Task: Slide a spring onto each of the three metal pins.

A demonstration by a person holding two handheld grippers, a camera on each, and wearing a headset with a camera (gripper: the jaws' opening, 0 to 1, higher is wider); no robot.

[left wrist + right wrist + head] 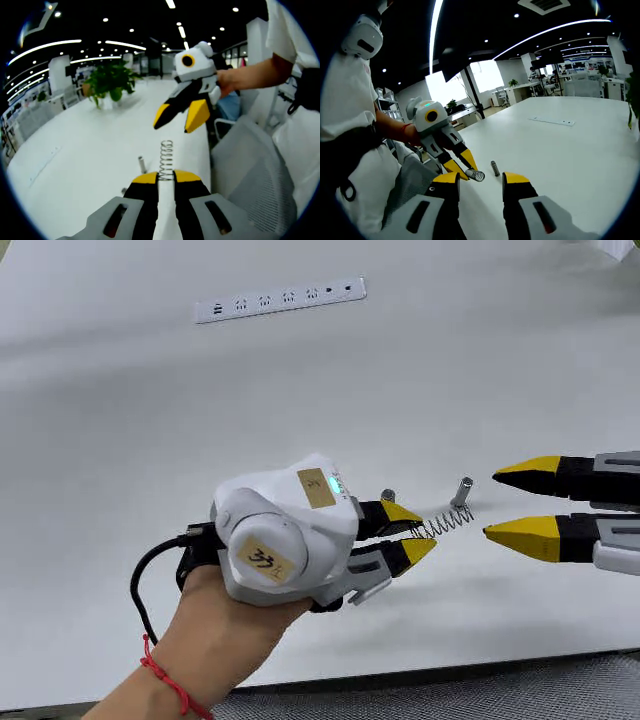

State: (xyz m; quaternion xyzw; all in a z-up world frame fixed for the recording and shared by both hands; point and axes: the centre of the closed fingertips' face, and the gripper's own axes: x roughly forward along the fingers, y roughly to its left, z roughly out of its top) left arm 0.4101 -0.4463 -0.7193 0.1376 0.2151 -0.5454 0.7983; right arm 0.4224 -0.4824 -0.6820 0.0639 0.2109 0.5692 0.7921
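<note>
**Left gripper pinches the spring beside a pin; right gripper stands open**

In the head view the left gripper, a white body with black, yellow-tipped jaws, is held in a hand with a red cord at the wrist. Its jaws are pressed onto one end of a thin coiled steel-wire spring, which sticks out past the tips towards the right gripper. The spring's free end lies close to the foot of a short, upright silver metal pin; whether they touch cannot be told. A second pin of the same kind stands just behind the left gripper's upper jaw, partly hidden.

The right gripper comes in from the right edge with its jaws spread wide and nothing between them, its tips near the spring's free end but apart from it.

All this is over a plain white table, with a long white power strip lying far back.

In the left gripper view the spring points straight ahead from the closed tips, with one pin just to its left. A green potted plant stands at the far end of the table.
</note>
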